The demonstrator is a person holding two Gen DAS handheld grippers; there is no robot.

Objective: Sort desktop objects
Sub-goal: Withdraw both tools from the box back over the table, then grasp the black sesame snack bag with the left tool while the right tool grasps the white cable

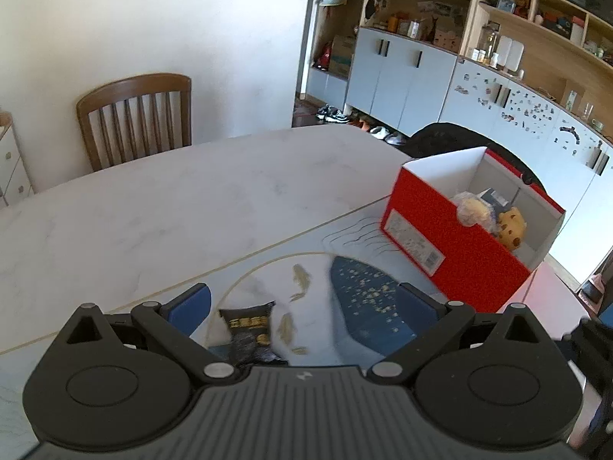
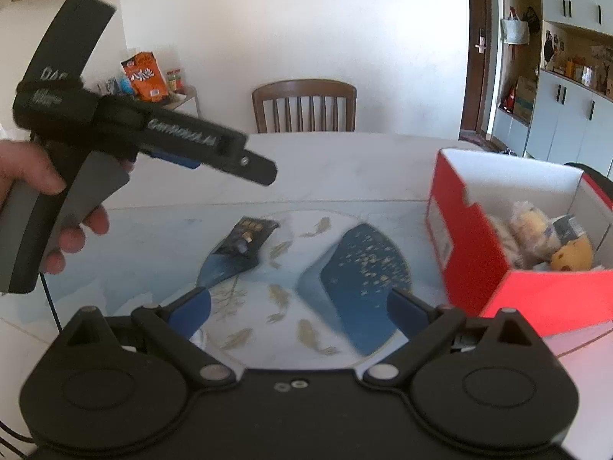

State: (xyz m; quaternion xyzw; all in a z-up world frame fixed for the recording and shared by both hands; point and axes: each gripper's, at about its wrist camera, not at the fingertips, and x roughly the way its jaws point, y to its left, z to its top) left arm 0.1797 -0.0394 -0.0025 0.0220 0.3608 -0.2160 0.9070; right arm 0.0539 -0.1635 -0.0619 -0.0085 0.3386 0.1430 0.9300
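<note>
Quick count: one red box [image 2: 513,295] on the table [image 1: 161,207], with three things I can make out inside, namely a yellow plush [image 2: 572,255], a wrapped bun [image 2: 530,226] and a small blue-grey packet [image 2: 569,228] (anything under those is hidden). One dark snack packet [image 2: 247,243] lies on the one fish-print mat [image 2: 345,268]. Two grippers, left gripper [image 1: 304,303] and right gripper [image 2: 299,306], both with fingers spread. One wooden chair [image 2: 304,105]. One orange chip bag [image 2: 145,76] in back.
</note>
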